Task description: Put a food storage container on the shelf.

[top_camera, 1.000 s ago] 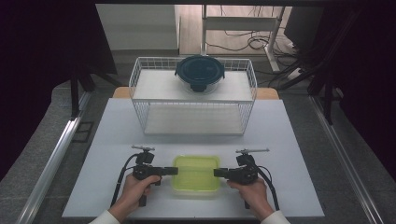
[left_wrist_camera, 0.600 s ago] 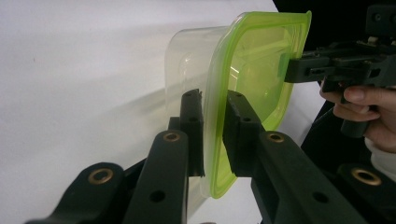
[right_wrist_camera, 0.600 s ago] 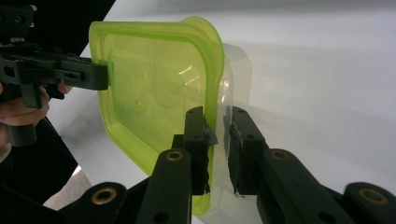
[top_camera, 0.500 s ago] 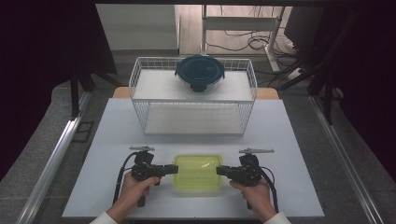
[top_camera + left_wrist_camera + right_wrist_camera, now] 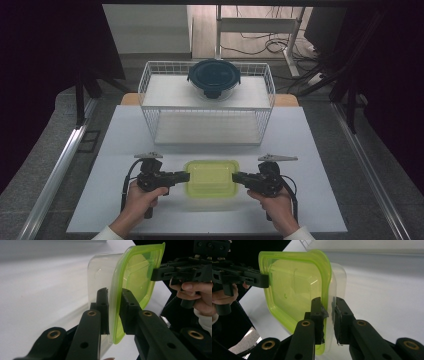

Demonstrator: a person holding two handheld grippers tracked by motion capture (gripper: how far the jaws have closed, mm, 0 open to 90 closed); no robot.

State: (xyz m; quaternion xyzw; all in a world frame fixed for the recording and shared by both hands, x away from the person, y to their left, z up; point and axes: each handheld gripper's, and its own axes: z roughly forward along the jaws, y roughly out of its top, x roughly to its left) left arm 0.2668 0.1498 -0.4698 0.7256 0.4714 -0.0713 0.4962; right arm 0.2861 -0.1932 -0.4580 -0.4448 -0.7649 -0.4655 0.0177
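Item: clear plastic container (image 5: 211, 178) with a translucent lime-green lid (image 5: 212, 171), rounded-rectangular, smooth and glossy, lying level over the near middle of the white counter (image 5: 125, 135) between my two hands. My left gripper (image 5: 184, 176) points level toward the right, its black jaws clamped narrow on the lid's rim at the container's left end; my left hand (image 5: 140, 197) wraps the handle from below. My right gripper (image 5: 237, 177) mirrors it, pointing left, jaws pinched on the rim and wall at the right end (one pad on the green lip, one on the clear wall), with my right hand (image 5: 272, 202) under the handle. Behind, well apart: a white wire basket (image 5: 150, 85) with a shelf-like top, carrying a round glass bowl (image 5: 214, 90) under a dark teal lid (image 5: 213, 72), matte with snap tabs.
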